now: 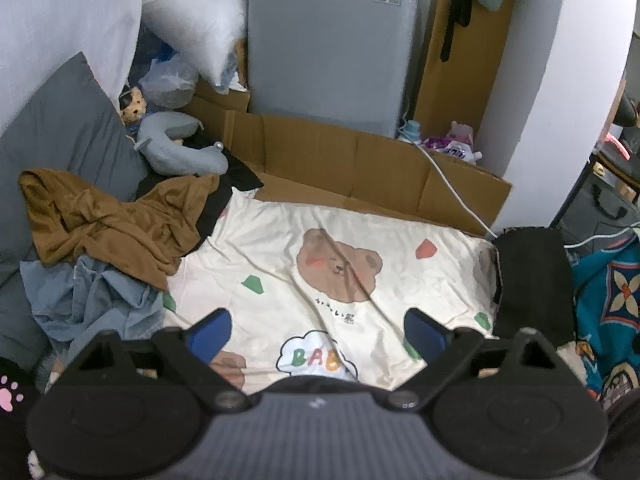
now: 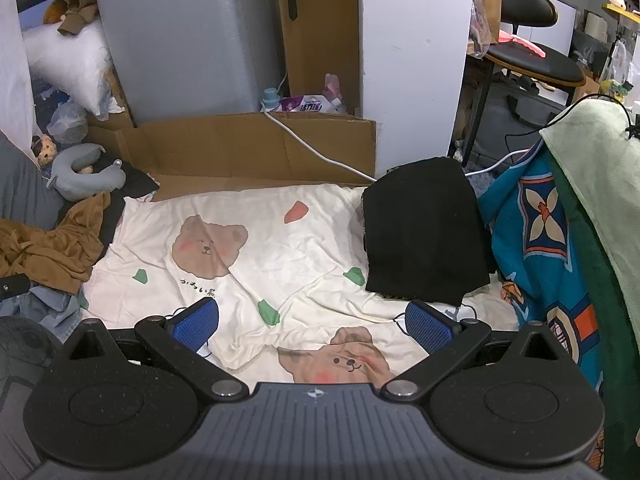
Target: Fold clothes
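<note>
Setting: a bed covered by a cream bear-print sheet (image 1: 360,248), with cardboard (image 1: 340,152) standing along its far edge.

Left claw (image 1: 318,334): blue pads spread wide, nothing between them; it hovers over the near part of the sheet.

Right claw (image 2: 312,326): likewise wide apart and empty, over the near part of the sheet.

Folded item: a black garment (image 2: 424,236) lies as a flat, roughly rectangular block at the right side of the bed, its long axis running away from the cameras. It already lies as the task would leave a piece; what put it so cannot be told.

Loose items: a brown garment (image 1: 108,224) is crumpled at the left side of the bed, with a blue denim garment (image 1: 92,304) bunched just nearer and partly under it. A dark cloth (image 1: 224,192) shows beside the brown one.

Key relation: the loose heap lies forward and to the left of both claws, the left claw being the nearer. The black block lies forward and to the right, just beyond the right claw's right pad.

Working area: the sheet between heap and block is bare of clothes.

Judgement: any further folding would probably draw from the left heap; neither crumpled piece shows a readable long axis.
</note>
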